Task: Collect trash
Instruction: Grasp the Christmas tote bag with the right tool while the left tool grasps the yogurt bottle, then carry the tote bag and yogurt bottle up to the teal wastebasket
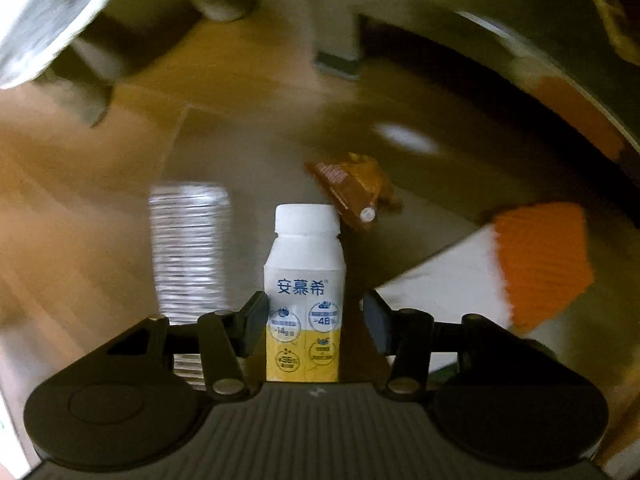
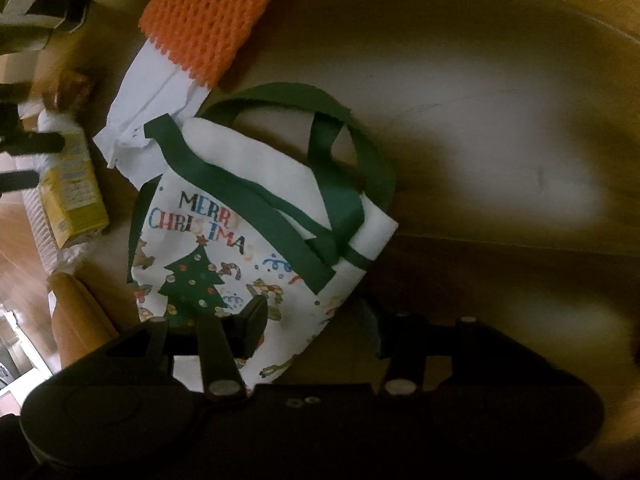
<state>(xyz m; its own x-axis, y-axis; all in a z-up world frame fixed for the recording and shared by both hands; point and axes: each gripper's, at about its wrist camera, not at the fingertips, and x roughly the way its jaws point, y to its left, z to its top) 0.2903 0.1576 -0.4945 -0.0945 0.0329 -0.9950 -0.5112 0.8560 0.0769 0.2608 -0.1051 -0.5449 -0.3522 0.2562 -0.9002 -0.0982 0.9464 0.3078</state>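
Left wrist view: left gripper (image 1: 314,322) had its jaws parted around a small white-and-yellow drink bottle (image 1: 304,296) with a white cap. Left finger (image 1: 252,328) sat against the bottle's side; a gap showed between the right finger and the bottle, so not clamped. Bottle stood upright on the wooden table (image 1: 80,168). Just left of it, a clear ribbed plastic bottle (image 1: 190,256), blurred. Past the cap, an amber squashed bottle (image 1: 352,192) lay on its side, small white cap toward the camera. Toward the table's right edge, an orange foam net (image 1: 540,264) lay over white paper (image 1: 444,280).

Right wrist view: right gripper (image 2: 316,326) was spread wide, hovering over a white Christmas tote bag (image 2: 256,216) with green handles, lying flat and folded. Bag contents couldn't be told. Whether the fingers touched the fabric couldn't be told either; nothing was pinched between them. Orange foam net (image 2: 216,20) and crumpled white paper (image 2: 148,120) lay just beyond the bag's top, paper touching the bag. Drink bottle (image 2: 76,196) was at the far left edge of the frame.
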